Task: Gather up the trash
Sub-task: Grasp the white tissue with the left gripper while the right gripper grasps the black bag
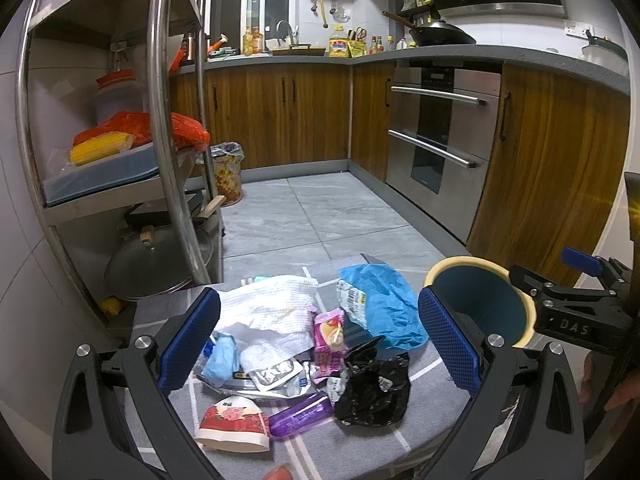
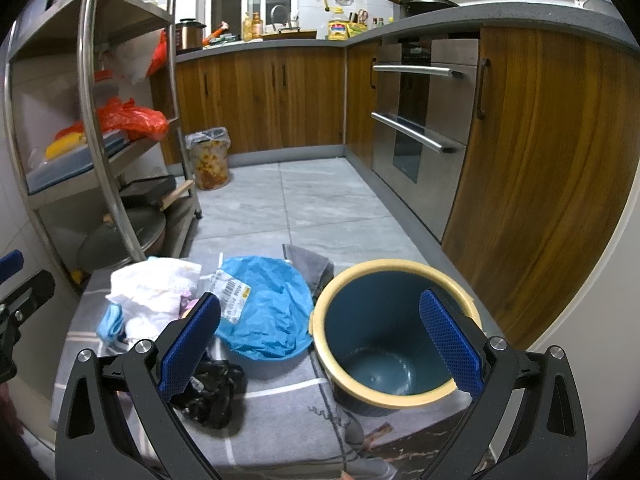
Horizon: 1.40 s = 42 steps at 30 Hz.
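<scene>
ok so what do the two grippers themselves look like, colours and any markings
Both match. The left gripper and right gripper each have two black angular plastic arms with triangular cutouts and silver round bolts, ending in blue finger pads with a fine mesh texture. Seen from the left camera, the right gripper's black body carries pale lettering, apparently "DAS". No cables or sleeves show.

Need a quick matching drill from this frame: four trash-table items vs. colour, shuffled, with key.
Items:
1. crumpled bag
2. paper cup
3. bin
4. tube

Colours:
A. purple
B. teal inside, cream rim
C. black
D. red floral on white

Pairs: 1-C, 2-D, 3-B, 4-A
</scene>
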Motion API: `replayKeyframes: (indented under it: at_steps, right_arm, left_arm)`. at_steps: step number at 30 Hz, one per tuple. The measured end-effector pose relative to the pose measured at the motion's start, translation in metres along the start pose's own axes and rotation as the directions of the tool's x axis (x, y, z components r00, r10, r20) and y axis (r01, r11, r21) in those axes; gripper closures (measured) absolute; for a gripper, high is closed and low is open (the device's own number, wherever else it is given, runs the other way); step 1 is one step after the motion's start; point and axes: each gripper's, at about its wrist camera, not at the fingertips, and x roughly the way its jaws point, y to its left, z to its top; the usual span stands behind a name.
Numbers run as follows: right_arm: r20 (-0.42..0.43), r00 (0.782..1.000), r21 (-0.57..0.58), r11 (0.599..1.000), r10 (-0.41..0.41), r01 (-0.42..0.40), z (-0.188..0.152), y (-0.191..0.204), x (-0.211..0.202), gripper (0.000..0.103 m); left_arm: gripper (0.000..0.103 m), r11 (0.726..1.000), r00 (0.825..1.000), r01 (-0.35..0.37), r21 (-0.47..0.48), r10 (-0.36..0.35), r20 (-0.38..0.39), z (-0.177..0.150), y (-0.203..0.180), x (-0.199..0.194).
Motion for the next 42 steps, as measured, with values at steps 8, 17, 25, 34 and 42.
replayKeyframes:
  at_steps: [8,17,25,34,42]
  right_arm:
    - [-0.058,0.996,0.002,0.998,0.069,-0.069,-0.005,0.014,0.005,0.004]
    - [-0.223,0.952,-0.016,0.976,0.208,-0.217,-0.021,0.074,0.038,0.004]
    - [-0.307,0.924,-0.091,0.959,0.229,-0.268,-0.033,0.094,0.059,0.006]
    - [-0.364,0.907,-0.191,0.937,0.21,-0.294,-0.042,0.113,0.093,0.024]
    - [-0.418,0.888,-0.226,0.924,0.194,-0.309,-0.043,0.131,0.115,0.05]
  left_arm:
    - [0.005,0.998,0.998,-0.055,-0.024,0.055,0.002,0.005,0.033,0.002]
    - [0.006,0.97,0.987,-0.163,-0.181,0.163,-0.013,0.029,0.1,0.027]
    - [0.006,0.982,0.99,-0.133,-0.137,0.124,-0.072,0.041,0.122,0.091]
    - [0.007,0.989,0.96,-0.067,-0.132,0.027,-0.28,0.005,0.127,0.172]
    - [0.016,0.987,0.906,-0.045,-0.157,-0.026,-0.422,-0.024,0.138,0.218]
